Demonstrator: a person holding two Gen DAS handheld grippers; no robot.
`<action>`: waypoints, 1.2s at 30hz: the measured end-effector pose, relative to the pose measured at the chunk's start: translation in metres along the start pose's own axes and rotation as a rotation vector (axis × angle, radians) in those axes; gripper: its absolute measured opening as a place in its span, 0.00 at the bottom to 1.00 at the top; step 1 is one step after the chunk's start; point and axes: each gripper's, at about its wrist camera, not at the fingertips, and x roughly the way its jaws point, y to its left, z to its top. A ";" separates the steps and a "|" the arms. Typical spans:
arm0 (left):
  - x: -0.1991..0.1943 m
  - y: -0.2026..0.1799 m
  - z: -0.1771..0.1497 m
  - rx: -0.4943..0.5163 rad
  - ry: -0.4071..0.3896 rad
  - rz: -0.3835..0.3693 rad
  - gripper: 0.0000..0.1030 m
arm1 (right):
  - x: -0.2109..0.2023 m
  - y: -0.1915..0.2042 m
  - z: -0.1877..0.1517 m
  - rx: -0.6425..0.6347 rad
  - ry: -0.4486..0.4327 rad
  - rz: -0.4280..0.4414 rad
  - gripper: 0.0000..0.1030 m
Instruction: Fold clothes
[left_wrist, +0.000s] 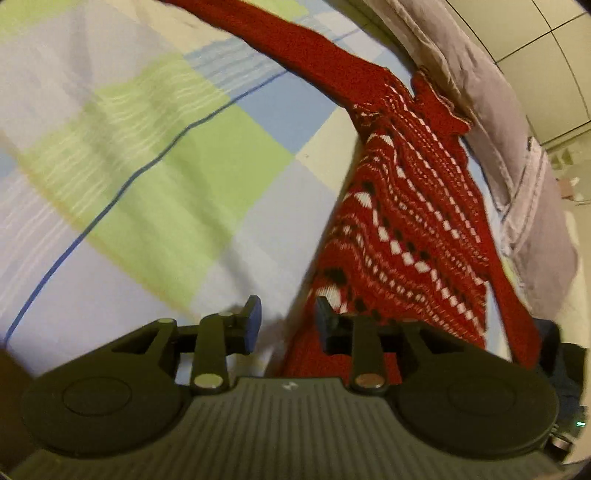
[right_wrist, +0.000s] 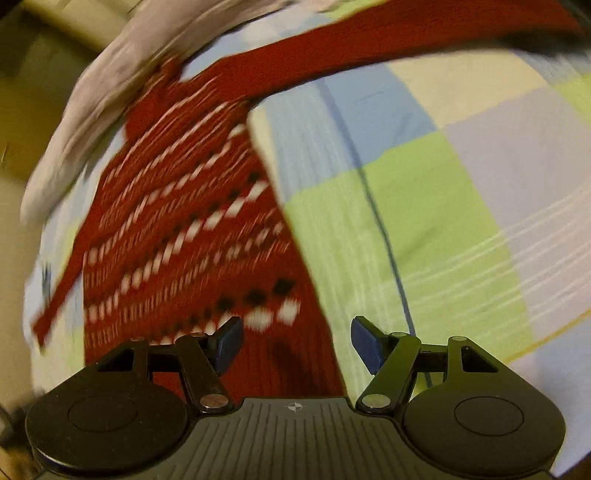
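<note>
A red knit sweater (left_wrist: 413, 206) with white and black diamond bands lies flat on the checked bedsheet (left_wrist: 147, 177), one sleeve stretched away toward the top left. My left gripper (left_wrist: 286, 325) hovers open at the sweater's near left edge, nothing between its fingers. In the right wrist view the same sweater (right_wrist: 184, 229) fills the left half, blurred, with a sleeve running to the upper right. My right gripper (right_wrist: 297, 341) stands open over the sweater's plain red hem at its right edge, holding nothing.
A grey folded garment or blanket (left_wrist: 491, 110) lies along the far side of the sweater, also visible as a pale grey cloth (right_wrist: 110, 74). The sheet (right_wrist: 443, 192) spreads in green, blue and lilac squares. A tiled wall (left_wrist: 535, 44) rises beyond the bed.
</note>
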 end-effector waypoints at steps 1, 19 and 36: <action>-0.004 -0.003 -0.006 0.002 -0.016 0.017 0.29 | 0.001 0.005 -0.004 -0.047 0.018 -0.011 0.66; 0.000 -0.016 -0.037 0.056 0.012 -0.013 0.44 | -0.015 -0.064 -0.014 0.063 0.009 -0.010 0.07; -0.008 -0.030 -0.051 0.493 0.095 0.103 0.04 | -0.023 -0.051 -0.026 0.110 0.088 -0.066 0.03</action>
